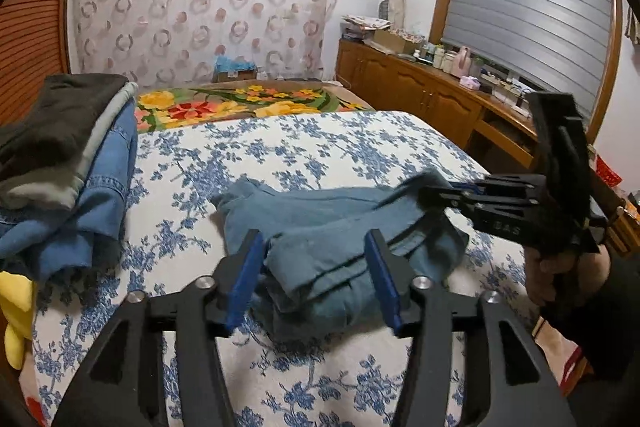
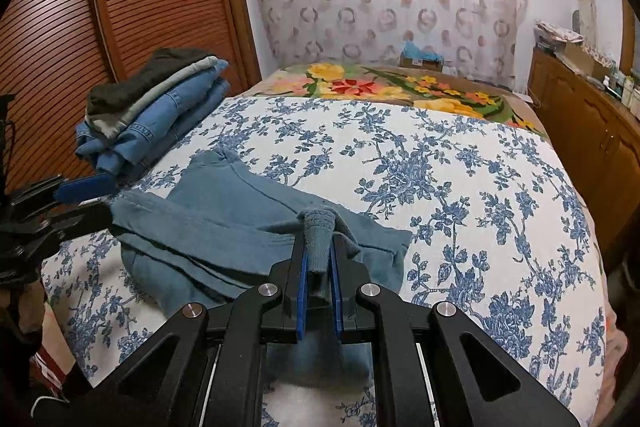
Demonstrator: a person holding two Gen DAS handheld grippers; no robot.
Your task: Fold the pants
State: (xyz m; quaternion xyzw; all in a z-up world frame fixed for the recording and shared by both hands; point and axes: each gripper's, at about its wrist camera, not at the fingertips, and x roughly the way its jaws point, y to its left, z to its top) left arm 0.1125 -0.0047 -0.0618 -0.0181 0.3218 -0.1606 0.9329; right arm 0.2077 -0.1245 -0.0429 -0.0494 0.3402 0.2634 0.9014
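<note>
Pants (image 2: 240, 227): teal, folded into a thick bundle, lying on the near part of the bed (image 2: 460, 187).
Left gripper (image 1: 316, 275): jaws spread, blue pads on either side of the bundle's near fold; they seem clear of the cloth, though the view is tight.
Right gripper (image 2: 318, 267): jaws pressed together, pinching a bunched corner of the pants that sticks up between the pads.
Stack (image 2: 160, 107): folded jeans and dark clothes, far left on the bed, apart from the pants.
Hand (image 1: 556, 275): at the right edge, around the right gripper's handle.
</note>
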